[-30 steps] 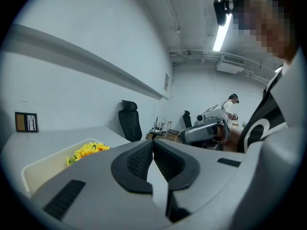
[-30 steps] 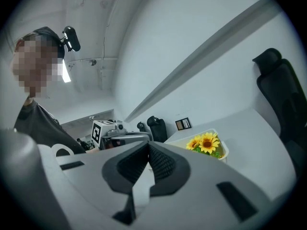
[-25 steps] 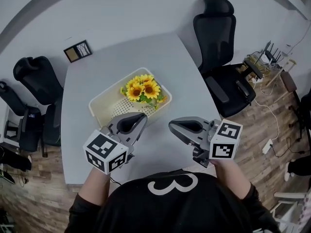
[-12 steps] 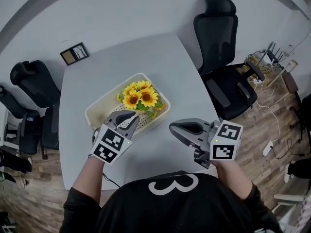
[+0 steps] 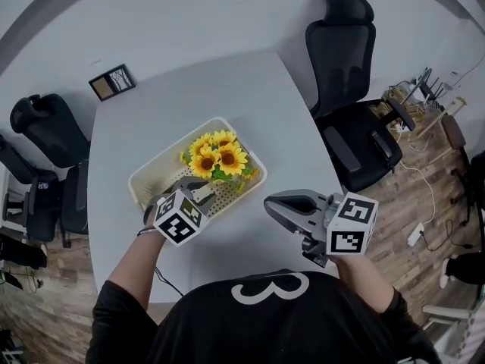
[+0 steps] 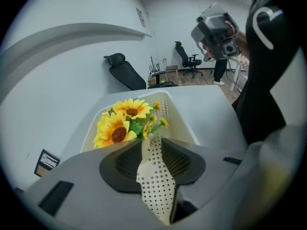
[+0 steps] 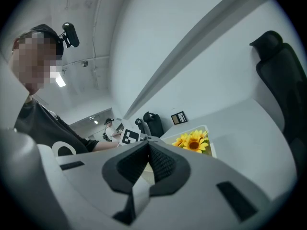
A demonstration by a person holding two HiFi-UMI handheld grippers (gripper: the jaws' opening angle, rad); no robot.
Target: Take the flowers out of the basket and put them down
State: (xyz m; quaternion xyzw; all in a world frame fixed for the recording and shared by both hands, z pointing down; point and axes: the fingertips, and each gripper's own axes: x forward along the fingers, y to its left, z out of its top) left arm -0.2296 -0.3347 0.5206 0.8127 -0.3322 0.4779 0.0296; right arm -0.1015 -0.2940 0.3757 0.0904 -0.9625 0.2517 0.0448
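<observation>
Here the basket [image 5: 159,165] sits near the middle of the pale desk [image 5: 227,82], turned at an angle to the desk's edges. It is a cream plastic one with rows of small holes in its walls and floor. The flowers [image 5: 216,156], a bunch of yellow sunflowers with dark centres and green leaves, lie inside it at its right-hand end, heads up, not lifted out.

The left gripper [image 5: 198,190] points steeply down at the near wall of the basket. In the left gripper view its jaws [image 6: 152,140] have just been opening, and they stand apart with the holed wall rising between them, one jaw inside the basket and one outside. They have no grip on the wall. The flowers [image 6: 120,126] show just beyond the jaw tips, clear of them.

The right gripper [image 5: 271,202] hangs over the near part of the desk, to the right of the basket and apart from it, pointing about level. In the right gripper view its jaws [image 7: 147,145] are closed tip to tip with nothing between them, and the flowers [image 7: 194,142] lie farther off.

A black office chair [image 5: 345,51] stands at the desk's right side, another [image 5: 45,127] at its left, and a small framed picture [image 5: 111,82] lies beyond the far corner.
</observation>
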